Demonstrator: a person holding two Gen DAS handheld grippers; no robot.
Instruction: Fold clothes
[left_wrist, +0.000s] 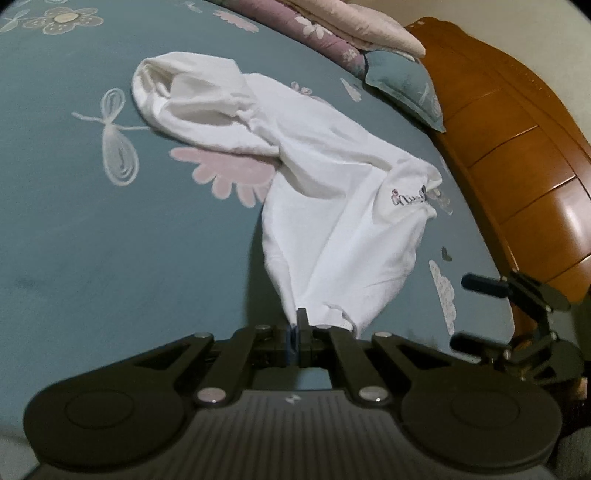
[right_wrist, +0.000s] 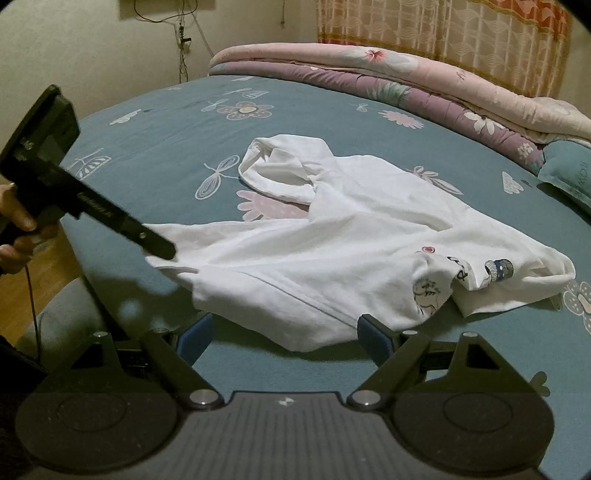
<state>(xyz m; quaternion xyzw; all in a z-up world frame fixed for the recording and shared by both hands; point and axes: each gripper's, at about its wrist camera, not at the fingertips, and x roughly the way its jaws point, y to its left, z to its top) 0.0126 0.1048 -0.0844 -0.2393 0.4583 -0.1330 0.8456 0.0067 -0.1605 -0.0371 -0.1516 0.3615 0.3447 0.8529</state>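
White hooded top (right_wrist: 332, 236) lies spread but rumpled on the teal flowered bedsheet (right_wrist: 155, 122), hood (right_wrist: 280, 170) toward the far side of the bed, printed front partly turned over near my right. It is not in any folded shape: one layer is bunched, the printed part creased under itself.

Left gripper (left_wrist: 298, 325): fingers pressed together, pinching a gathered corner of the white cloth. In the left wrist view the fabric runs from the closed fingers in a taut fan up to the body of the garment, so I judge the pinch is there to lift and tension this end, letting wrinkles pull out and giving an edge I can carry. In the right wrist view the same gripper reaches in from the left and meets the cloth at its left tip.

Right gripper (right_wrist: 284, 336): fingers wide apart, blue pads (right_wrist: 371, 339) on either side of the near hem, low over the sheet, holding nothing. The hem sags between the two fingers; whether a pad touches the cloth I cannot tell. Judged purpose: placed to take a second hold on the near edge so that both ends are controlled.

Folded quilts (right_wrist: 424, 85) and a pillow (right_wrist: 569, 177) lie stacked along the far side, well apart from the garment. Wooden headboard (left_wrist: 517, 155) at my right.

Risk, as I judge it: thin cloth could slip from a one-corner pinch.
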